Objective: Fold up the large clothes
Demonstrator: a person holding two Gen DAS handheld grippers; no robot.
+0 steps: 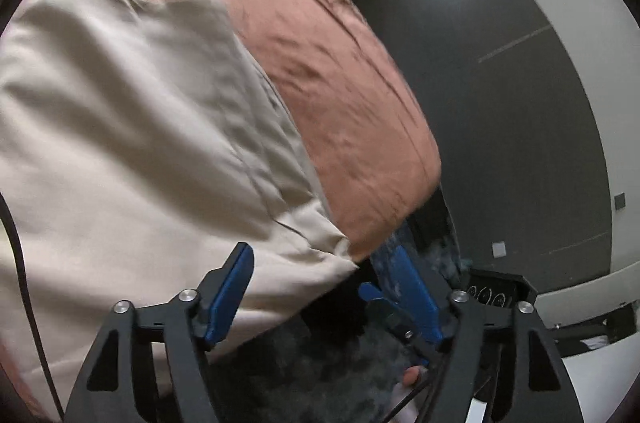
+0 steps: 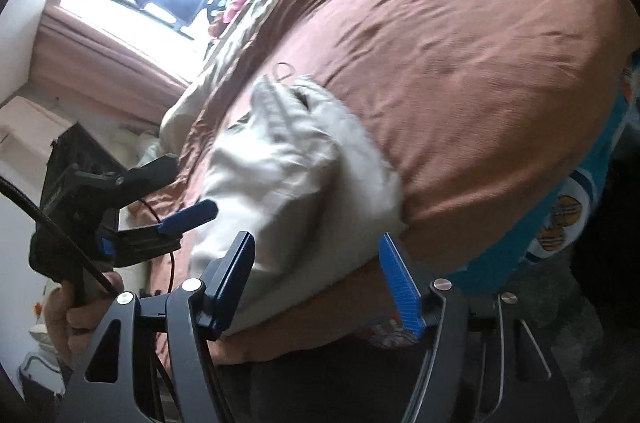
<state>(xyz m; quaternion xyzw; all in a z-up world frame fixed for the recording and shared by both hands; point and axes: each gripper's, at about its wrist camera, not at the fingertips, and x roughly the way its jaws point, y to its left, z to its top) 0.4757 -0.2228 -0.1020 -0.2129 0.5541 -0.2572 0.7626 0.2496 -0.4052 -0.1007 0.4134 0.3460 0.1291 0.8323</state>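
A pale beige garment (image 2: 296, 183) lies in a loose, rumpled heap on a bed covered with a rust-orange bedspread (image 2: 480, 63), close to the bed's near edge, as a person works over it with a handheld gripper in each hand. Seen from the right wrist, the right gripper (image 2: 320, 287) hangs at that edge with its blue-padded fingers (image 2: 236, 279) spread wide; the near end of the garment shows in the gap between them, but neither pad presses on it and nothing is held. To its left in the same view, the left gripper (image 2: 188, 217) reaches in from the side, the hand (image 2: 76, 307) wrapped around its grip, a dark cable trailing away from it. Only one of its blue fingers shows clearly there, pointing at the side of the cloth.

The left wrist view settles the matter: the left gripper's fingers (image 1: 230, 297) stand well apart, the left pad just over the lower edge of the beige cloth (image 1: 140, 143), without pinching it. The garment fills much of that frame, blurred, with the orange bedspread (image 1: 340, 83) beyond it and a dark grey wall (image 1: 520, 103) to the right. A teal sheet with round orange prints (image 2: 568, 199) shows below the bedspread at the bed's side.
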